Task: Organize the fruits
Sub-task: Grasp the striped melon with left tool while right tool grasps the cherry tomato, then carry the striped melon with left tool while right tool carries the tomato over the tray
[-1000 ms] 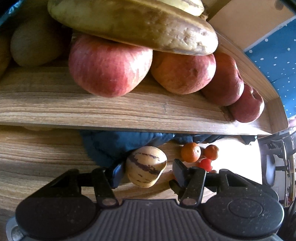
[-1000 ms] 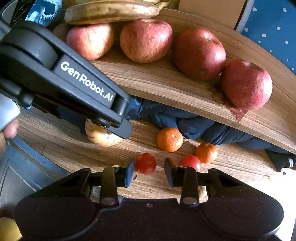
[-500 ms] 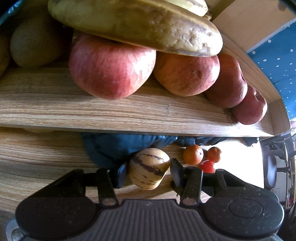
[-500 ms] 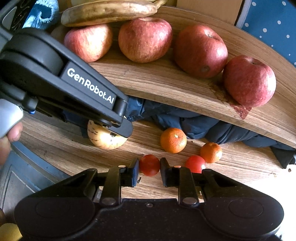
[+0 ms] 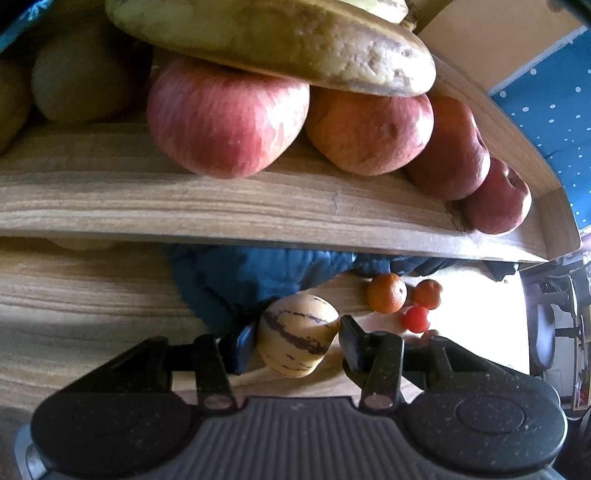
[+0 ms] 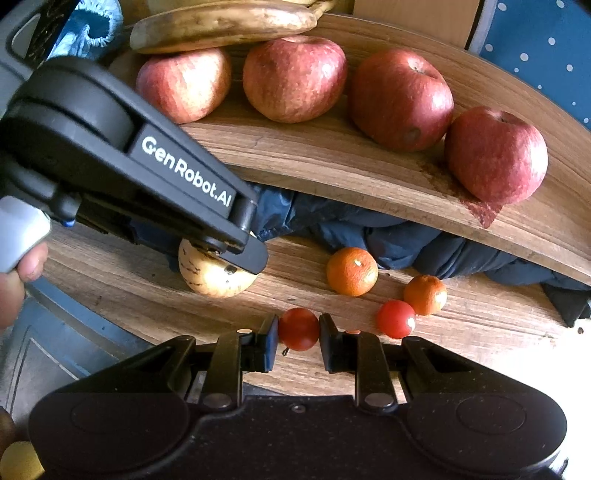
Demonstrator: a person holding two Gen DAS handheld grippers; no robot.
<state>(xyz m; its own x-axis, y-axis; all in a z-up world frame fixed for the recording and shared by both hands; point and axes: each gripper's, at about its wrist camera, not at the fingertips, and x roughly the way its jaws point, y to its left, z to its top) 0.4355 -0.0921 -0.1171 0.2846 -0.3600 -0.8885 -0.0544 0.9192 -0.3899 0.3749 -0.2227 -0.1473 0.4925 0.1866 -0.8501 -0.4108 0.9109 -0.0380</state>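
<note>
On the lower wooden board [image 6: 110, 288], near its front edge, the right gripper [image 6: 298, 341] has its two fingers pressed on both sides of a small round red cherry tomato [image 6: 298, 328], so it is clamped on this fruit; I judge the grip is low and from the sides because the tomato is smooth and would roll away from a push from above. The left gripper [image 5: 297, 341] stands around a cream oval fruit with dark purple stripes [image 5: 295, 334], which lies further toward the left end of the same board, just in front of a crumpled dark blue cloth [image 6: 388, 236]. Its left finger touches the fruit, but a small gap shows at the right finger, so its fingers are apart and not yet tight. Compared with half a second ago, the right fingers have come closer until they touch the tomato, and the left fingers have also narrowed around the striped fruit. A second red cherry tomato [image 6: 396, 319] and two small orange mandarins [image 6: 352, 271] wait toward the right end of this board. On the upper curved wooden shelf [image 6: 369, 173] four red apples [image 6: 295, 79] stand in a row near its front edge, with a brown-spotted yellow banana [image 6: 221, 26] behind them; it seems each kind of fruit gets its own place.
</note>
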